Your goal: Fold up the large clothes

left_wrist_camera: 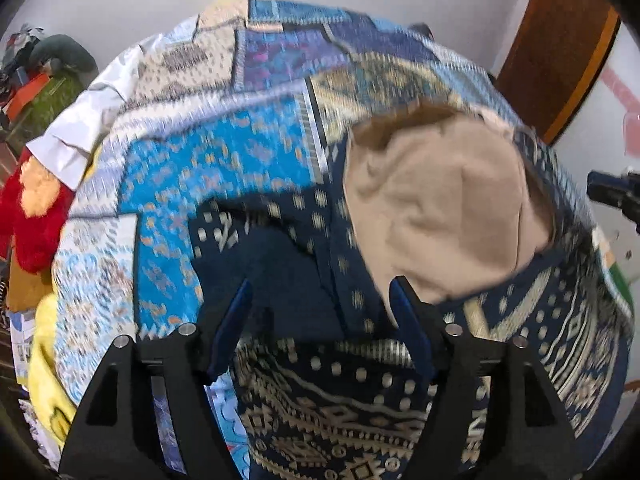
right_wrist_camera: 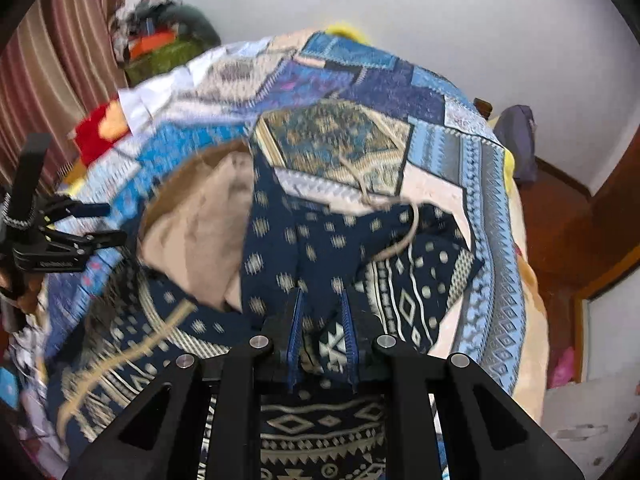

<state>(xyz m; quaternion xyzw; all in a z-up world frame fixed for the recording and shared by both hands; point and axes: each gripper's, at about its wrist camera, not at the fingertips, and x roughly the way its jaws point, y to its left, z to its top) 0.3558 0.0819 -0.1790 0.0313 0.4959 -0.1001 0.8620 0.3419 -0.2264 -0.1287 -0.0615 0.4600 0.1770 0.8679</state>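
Observation:
A navy garment with a cream tribal pattern lies rumpled on the bed, its beige lining turned out. It also shows in the right wrist view, with the lining at its left and a cream drawstring on top. My left gripper is open, its blue-padded fingers wide apart just above the navy cloth, holding nothing. My right gripper has its fingers close together, pinching a fold of the navy garment. The left gripper also shows at the left edge of the right wrist view.
A blue patchwork bedspread covers the bed. A red plush toy and yellow cloth lie at the bed's left edge. A clutter pile stands by a striped curtain. A brown wooden door stands at right.

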